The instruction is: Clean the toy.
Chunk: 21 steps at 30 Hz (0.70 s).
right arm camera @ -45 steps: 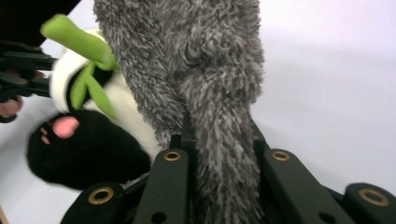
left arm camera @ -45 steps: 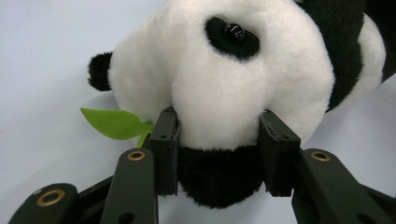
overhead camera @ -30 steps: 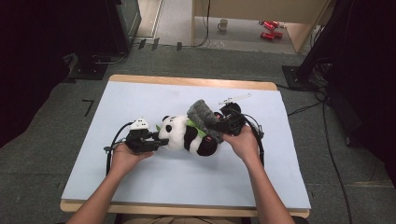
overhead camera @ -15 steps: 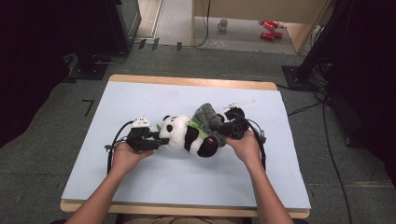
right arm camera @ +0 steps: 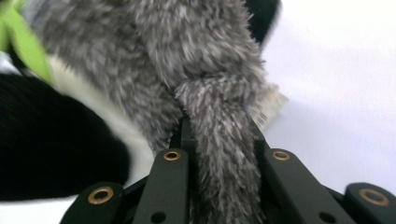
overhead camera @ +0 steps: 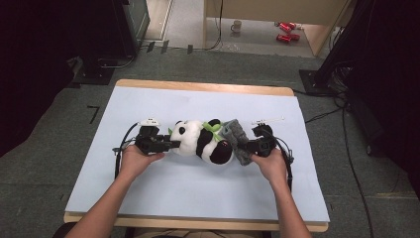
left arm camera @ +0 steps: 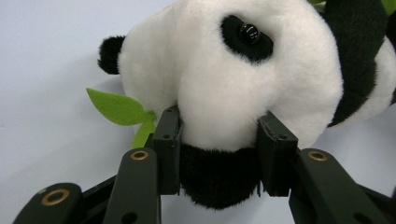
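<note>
Black-and-white plush panda toy (overhead camera: 203,140) lies on its side near the middle of the pale blue worktop (overhead camera: 163,198), head toward the left tongs (overhead camera: 171,144) and body toward the right tongs (overhead camera: 242,147), so it stretches between the two. In the left gripper view the panda's white muzzle and the black fur beneath it sit between the two black pads (left arm camera: 170,149), which press in on either side of the snout; the jaws stand partly closed, gripping the soft face, and they have just been closing a little further on it. A green felt leaf (left arm camera: 117,108) sticks out beside the head, just left of the near pad. On the other side, a shaggy grey plush piece (overhead camera: 235,139) rests against the panda's black hindquarters, and the right tongs are clamped tight on a narrow strand of that grey fur (right arm camera: 224,140), which runs straight down between the jaws in the right gripper view. Both of the person's hands rest low over the worktop, one at each end of the toy, well inside the sheet's edges
</note>
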### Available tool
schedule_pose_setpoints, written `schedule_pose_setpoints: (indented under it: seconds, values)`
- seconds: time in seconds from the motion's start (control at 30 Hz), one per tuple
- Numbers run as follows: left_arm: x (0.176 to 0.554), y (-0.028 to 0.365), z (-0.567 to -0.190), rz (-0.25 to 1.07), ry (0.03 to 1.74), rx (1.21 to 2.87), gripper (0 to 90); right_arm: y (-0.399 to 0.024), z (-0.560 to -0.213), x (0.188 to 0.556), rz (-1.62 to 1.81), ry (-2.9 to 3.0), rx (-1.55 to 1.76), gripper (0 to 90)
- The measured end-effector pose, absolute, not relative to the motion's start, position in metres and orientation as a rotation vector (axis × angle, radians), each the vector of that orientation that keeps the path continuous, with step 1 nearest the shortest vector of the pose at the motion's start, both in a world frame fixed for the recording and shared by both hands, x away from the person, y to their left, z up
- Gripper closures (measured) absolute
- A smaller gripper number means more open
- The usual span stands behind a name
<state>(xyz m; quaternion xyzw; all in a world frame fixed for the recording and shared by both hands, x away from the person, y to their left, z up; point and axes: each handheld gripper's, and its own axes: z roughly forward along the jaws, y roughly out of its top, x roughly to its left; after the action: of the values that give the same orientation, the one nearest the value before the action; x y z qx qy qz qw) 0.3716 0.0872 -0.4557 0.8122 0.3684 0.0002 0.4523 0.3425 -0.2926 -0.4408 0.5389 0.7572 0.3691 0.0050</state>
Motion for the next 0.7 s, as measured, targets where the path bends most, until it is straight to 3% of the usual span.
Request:
schedule_pose_setpoints:
  seconds: [0.27,0.7]
  values:
    - [0.381,0.089,-0.454,-0.052,0.933,1.974,58.3,-0.307,-0.455,0.338,0.951,2.38,1.794,78.5]
    - [0.374,0.085,-0.455,-0.008,0.928,1.972,58.3,-0.312,-0.377,0.324,1.141,2.293,1.673,78.4]
